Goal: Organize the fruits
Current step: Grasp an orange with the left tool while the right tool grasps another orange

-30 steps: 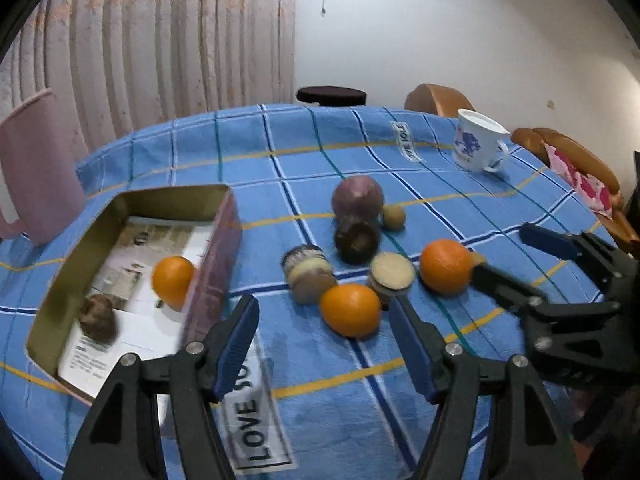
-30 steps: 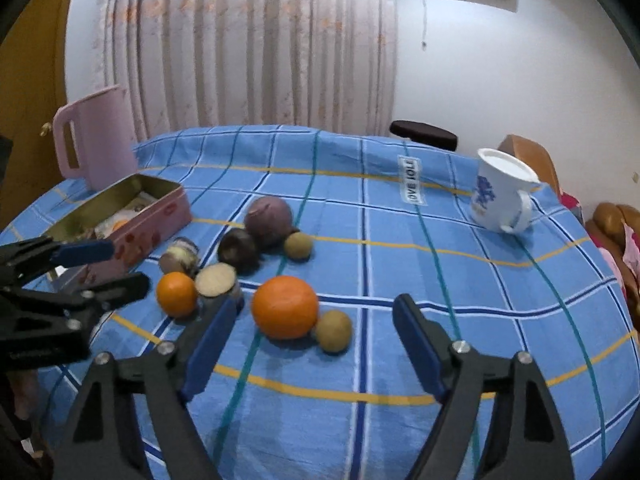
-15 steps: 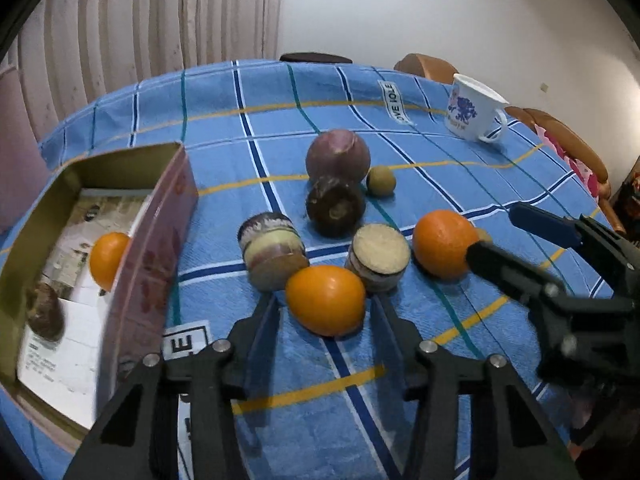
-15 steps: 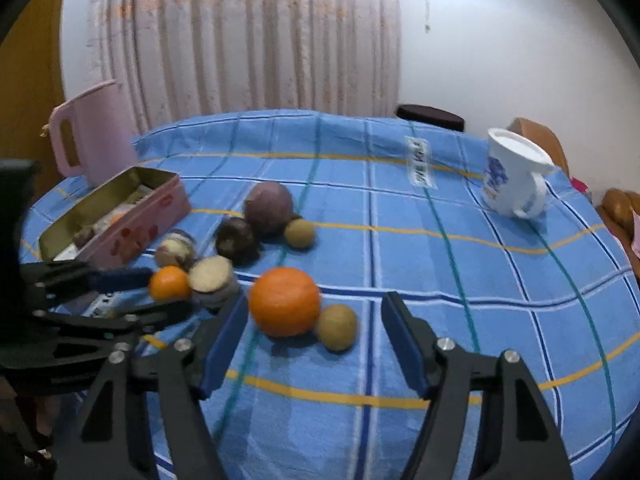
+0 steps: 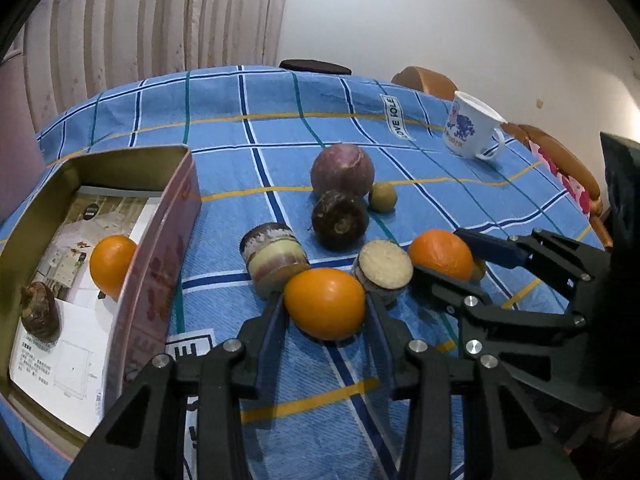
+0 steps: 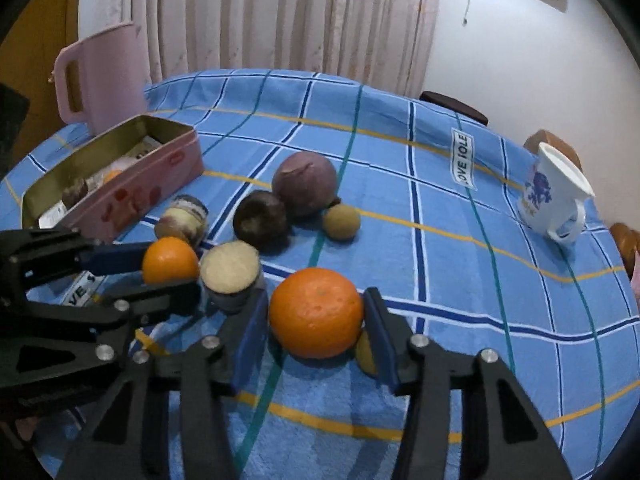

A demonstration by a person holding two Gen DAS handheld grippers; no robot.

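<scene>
Right gripper astride orange | brown fruit crowds right pad

right gripper just closed in, blue pads hugging the big round orange | left gripper on the smaller orange, left side | pink metal tin far left, pink plastic jug behind it | white blue-printed mug far right | all on the blue checked tablecloth
</scene>
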